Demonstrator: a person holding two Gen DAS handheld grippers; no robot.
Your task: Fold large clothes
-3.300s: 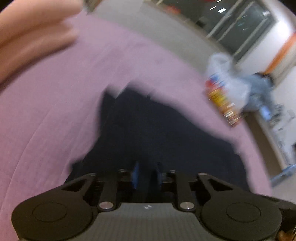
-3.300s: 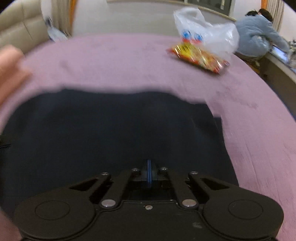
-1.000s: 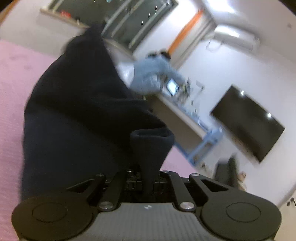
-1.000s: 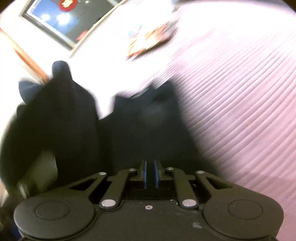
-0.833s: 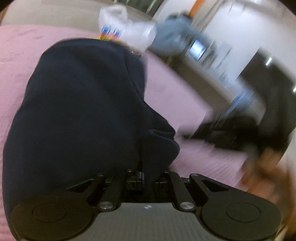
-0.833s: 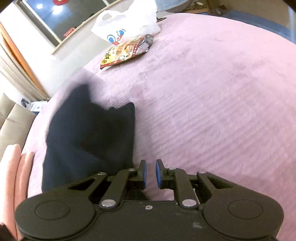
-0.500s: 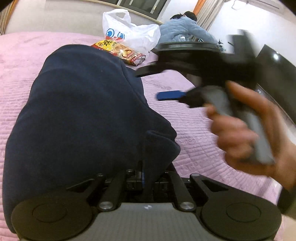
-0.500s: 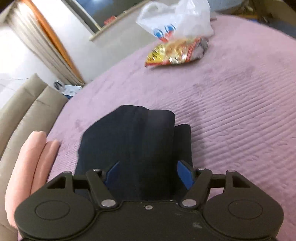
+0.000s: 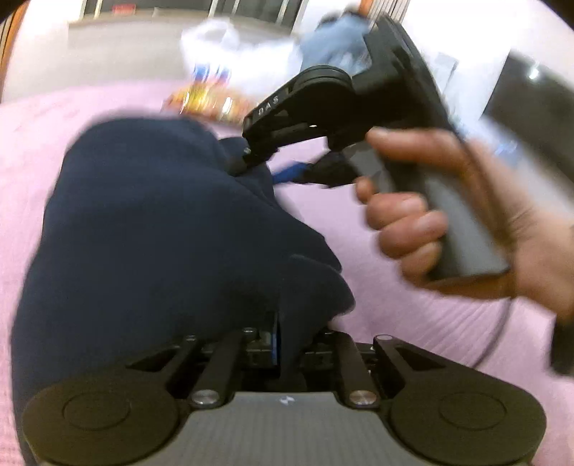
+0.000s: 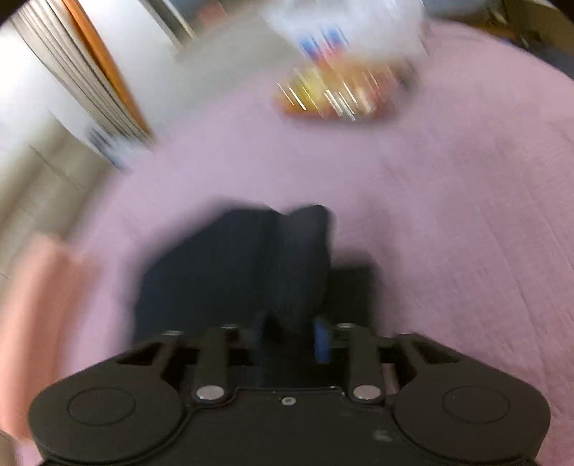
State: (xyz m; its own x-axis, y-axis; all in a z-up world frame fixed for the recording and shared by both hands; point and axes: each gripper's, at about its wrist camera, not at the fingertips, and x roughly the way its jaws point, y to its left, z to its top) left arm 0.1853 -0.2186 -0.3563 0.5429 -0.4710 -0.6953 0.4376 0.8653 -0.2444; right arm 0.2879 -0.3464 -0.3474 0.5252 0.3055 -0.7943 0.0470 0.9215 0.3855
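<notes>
a bulky dark navy knit garment (image 9: pixel 150 243) lies bunched in a rounded heap on the ribbed lilac-pink bedspread (image 9: pixel 412 322). the left gripper (image 9: pixel 287 344) points down into the near edge of that heap; a thick fold of the navy fabric runs straight back between its jaws, which stand only a little apart and are easing open, with the cloth still caught in the narrow gap and a thin blue pad (image 9: pixel 275 337) showing against its left side. ahead of these jaws and to their right, the person's right hand (image 9: pixel 448 222) grips the grey handle of the right gripper (image 10: pixel 287 333), whose black linkage reaches to the far right edge of the heap.

in the right wrist view, much blurred, the garment sits directly ahead of the right gripper's jaws as a folded dark block, with a rounded ribbed lobe of it reaching back between the two blue pads (image 10: pixel 321 340). these jaws are partly spread and closing; whether the pads already press the cloth cannot be told through the blur.

far beyond both sets of jaws, on the bedspread, lie a shiny orange-and-yellow snack packet (image 10: pixel 340 96) and a white plastic bag with a printed face (image 10: pixel 340 32), touching each other. left of the right jaws, a pale pink soft shape (image 10: pixel 39 308) edges the frame.
</notes>
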